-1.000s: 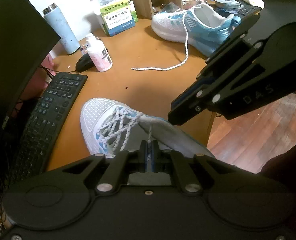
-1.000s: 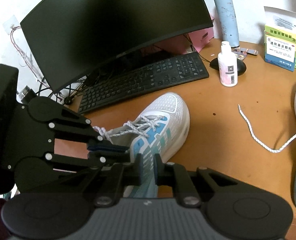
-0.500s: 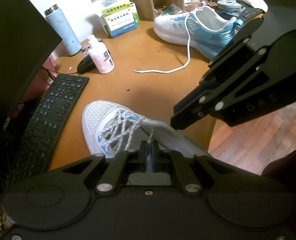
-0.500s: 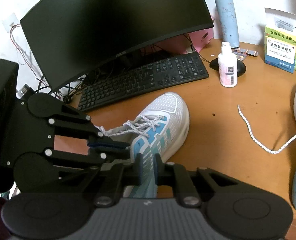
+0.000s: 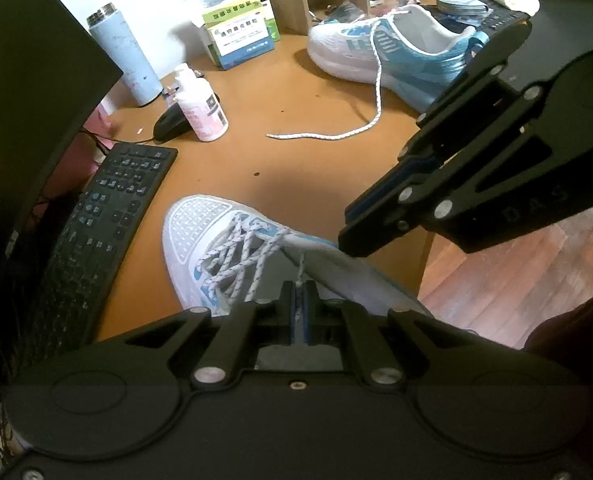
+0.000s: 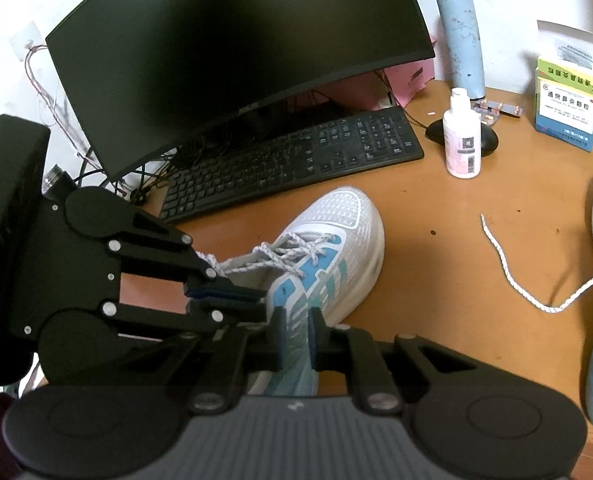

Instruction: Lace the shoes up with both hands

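Left wrist view: left gripper (image 5: 298,300) jaws closed on a lace end (image 5: 299,270) of the near shoe (image 5: 224,252), which sits at the worktop (image 5: 296,160) edge. The right gripper (image 5: 346,236) hovers at its collar. Second shoe (image 5: 384,56) is far back.

Right wrist view: right gripper (image 6: 296,330) jaws narrowly apart astride the near shoe's side, grip unclear. Risk: a hard tug on the lace may drag the shoe off the edge.
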